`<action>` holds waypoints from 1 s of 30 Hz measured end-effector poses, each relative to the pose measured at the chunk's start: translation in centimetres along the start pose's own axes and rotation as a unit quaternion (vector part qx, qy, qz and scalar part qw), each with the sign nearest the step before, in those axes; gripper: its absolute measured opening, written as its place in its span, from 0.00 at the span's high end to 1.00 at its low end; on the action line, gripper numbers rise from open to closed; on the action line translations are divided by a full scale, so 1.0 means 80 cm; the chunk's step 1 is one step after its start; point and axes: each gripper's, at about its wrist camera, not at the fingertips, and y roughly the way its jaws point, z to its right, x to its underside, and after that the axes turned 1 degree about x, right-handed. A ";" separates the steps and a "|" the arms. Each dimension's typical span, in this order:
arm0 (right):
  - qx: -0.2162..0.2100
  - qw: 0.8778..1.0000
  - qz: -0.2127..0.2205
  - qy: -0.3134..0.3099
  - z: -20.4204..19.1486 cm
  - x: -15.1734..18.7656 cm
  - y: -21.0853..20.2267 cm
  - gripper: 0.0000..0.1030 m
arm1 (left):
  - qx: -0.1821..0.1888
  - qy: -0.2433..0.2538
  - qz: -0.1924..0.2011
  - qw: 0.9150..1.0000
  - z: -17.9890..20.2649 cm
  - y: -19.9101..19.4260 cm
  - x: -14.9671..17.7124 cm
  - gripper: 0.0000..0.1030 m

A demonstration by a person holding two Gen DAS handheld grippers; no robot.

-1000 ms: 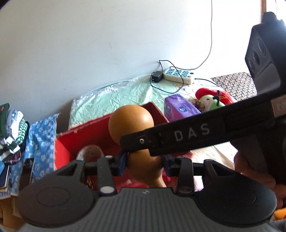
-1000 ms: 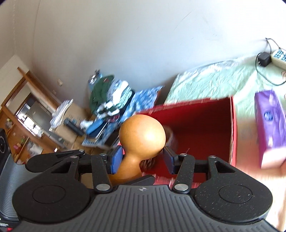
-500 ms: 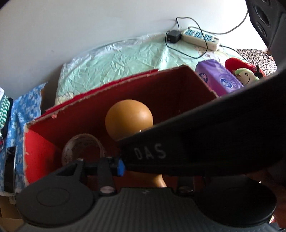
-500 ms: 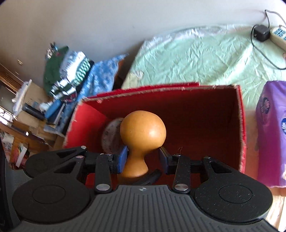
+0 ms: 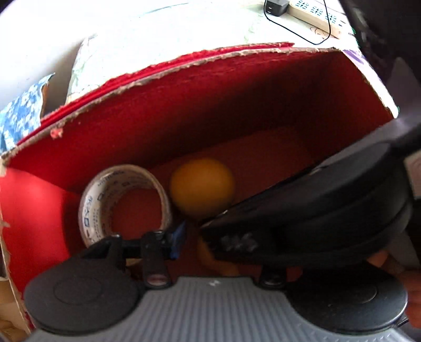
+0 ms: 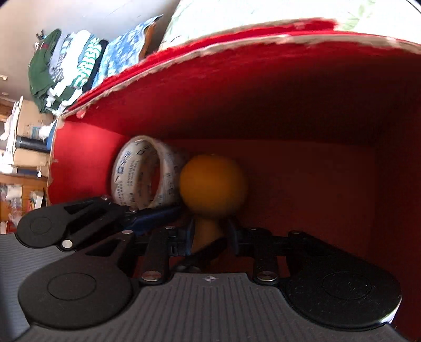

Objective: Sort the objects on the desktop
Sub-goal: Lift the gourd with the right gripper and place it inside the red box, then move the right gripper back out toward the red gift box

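Note:
An orange-brown gourd (image 6: 213, 181) is inside the red cardboard box (image 6: 236, 86), next to a roll of printed tape (image 6: 142, 171). My right gripper (image 6: 210, 236) is shut on the gourd's narrow neck, low in the box. My left gripper (image 5: 210, 236) is beside the same neck; its left finger (image 5: 176, 236) shows, the right one is hidden behind the right gripper's body. The gourd (image 5: 201, 184) and the tape roll (image 5: 123, 200) also show in the left wrist view, inside the box (image 5: 184, 105).
Behind the box lies a pale green cloth (image 5: 184, 29) with a power strip (image 5: 315, 13) and cable. A stack of folded clothes (image 6: 68, 65) and shelves (image 6: 18, 157) stand to the left of the box.
Both grippers have moved down with the gourd, from above the box rim to deep inside the box beside the tape roll.

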 end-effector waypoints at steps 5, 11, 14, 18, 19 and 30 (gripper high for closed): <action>-0.023 1.000 -0.002 -0.008 -0.006 0.003 0.000 0.59 | -0.010 -0.012 0.006 1.000 -0.010 -0.006 0.007 0.56; -0.038 0.999 0.002 -0.012 -0.004 0.016 -0.010 0.58 | -0.011 -0.023 0.058 0.998 -0.016 -0.045 0.027 0.47; -0.031 0.999 0.023 -0.004 0.000 0.024 -0.028 0.58 | -0.014 -0.028 0.096 0.995 -0.015 -0.072 0.038 0.35; -0.050 0.997 0.052 0.017 0.009 0.044 -0.059 0.45 | 0.001 -0.040 0.145 0.989 -0.013 -0.113 0.066 0.33; -0.058 0.996 0.060 0.018 0.008 0.052 -0.068 0.45 | 0.003 -0.042 0.157 0.987 -0.010 -0.125 0.074 0.31; -0.086 0.968 0.223 -0.076 -0.046 0.163 -0.162 0.46 | -0.051 -0.091 0.251 0.962 -0.012 -0.226 0.196 0.16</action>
